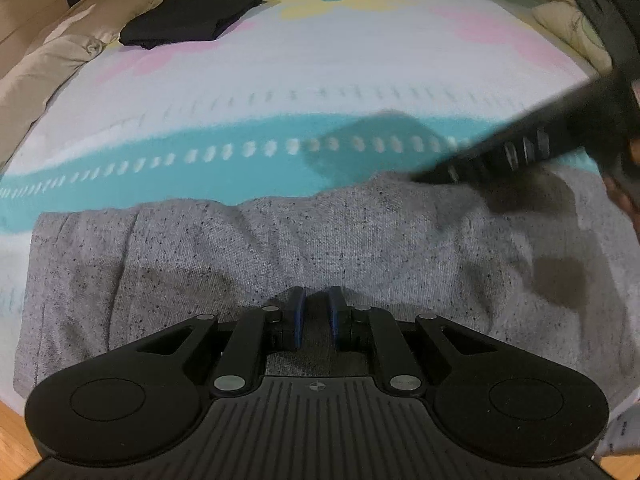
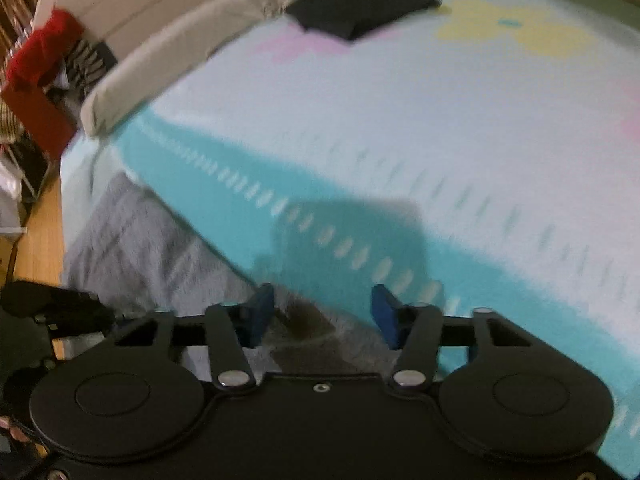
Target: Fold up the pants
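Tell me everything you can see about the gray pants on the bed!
The gray pants look like soft speckled knit, maybe sweatpants. They lie spread across the near edge of the bed, on its blanket, rumpled, with a fold line near the left end. The left gripper is just over the cloth with its jaws nearly shut; whether it pinches any is unclear. The right gripper is open at the pants' far edge. Shadows fall on them.

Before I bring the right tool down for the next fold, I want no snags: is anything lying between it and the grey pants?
Nothing visible does. The right tool hangs open over the far edge of the grey pants, with only bedsheet beyond. The folded dark garment lies far off, and the left tool is over the near part.
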### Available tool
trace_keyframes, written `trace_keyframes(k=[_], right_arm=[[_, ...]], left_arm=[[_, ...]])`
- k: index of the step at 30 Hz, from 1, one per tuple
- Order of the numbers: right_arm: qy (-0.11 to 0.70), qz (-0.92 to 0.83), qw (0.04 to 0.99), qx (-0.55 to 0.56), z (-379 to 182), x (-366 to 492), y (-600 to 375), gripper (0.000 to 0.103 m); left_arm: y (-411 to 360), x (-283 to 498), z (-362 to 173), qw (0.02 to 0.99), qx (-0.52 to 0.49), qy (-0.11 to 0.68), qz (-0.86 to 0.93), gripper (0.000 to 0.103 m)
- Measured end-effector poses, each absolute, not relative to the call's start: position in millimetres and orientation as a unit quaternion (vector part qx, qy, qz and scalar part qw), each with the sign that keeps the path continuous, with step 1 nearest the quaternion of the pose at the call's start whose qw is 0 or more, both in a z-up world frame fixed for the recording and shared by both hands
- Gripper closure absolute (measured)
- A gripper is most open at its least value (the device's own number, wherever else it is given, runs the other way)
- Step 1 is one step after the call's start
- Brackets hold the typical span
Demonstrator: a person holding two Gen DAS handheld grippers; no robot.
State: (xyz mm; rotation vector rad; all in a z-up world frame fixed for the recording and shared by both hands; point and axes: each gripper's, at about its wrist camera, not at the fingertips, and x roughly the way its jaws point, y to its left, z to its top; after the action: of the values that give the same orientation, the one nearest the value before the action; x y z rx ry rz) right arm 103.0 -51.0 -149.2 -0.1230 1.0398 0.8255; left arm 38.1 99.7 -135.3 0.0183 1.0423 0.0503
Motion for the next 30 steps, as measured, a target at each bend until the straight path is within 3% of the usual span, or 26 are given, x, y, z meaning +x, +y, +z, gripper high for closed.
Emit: trace_keyframes(k=[2,3,11,23,29,30], right_arm=[[0.496,0.394,0.771,-0.067,-155.4,96.3,-49.0,0.087],[0.499,0.400,0.765,-0.071,-156.9,89.4,-49.7,0.090],[0.424,0.401,0.803,-0.123,-135.4,23.2,-63.9,0.093],[0.328,0.408,0.810,-0.263,-139.7,-38.7,-47.4,0.092],[0.316,0.385,0.829,-0.252,-131.3,-25.2,-46.4,0.088],[0.315,0.383,0.832,-0.249,-128.5,-19.7,-45.5,0.083]], left_arm=[[108.5,38.3,-133.7,0.868,-0.014,0.497,0.023,0.090],[112.6,37.6,-130.6,0.869,-0.027,0.494,0.023,0.090],[141.9,43.7,-93.6,0.910,-0.109,0.385,0.105,0.090],[133.4,53.8,-135.2,0.880,-0.082,0.456,0.106,0.090],[121.2,42.3,-136.9,0.894,-0.032,0.434,0.104,0.090],[122.1,42.0,-136.6,0.894,-0.036,0.434,0.104,0.090]])
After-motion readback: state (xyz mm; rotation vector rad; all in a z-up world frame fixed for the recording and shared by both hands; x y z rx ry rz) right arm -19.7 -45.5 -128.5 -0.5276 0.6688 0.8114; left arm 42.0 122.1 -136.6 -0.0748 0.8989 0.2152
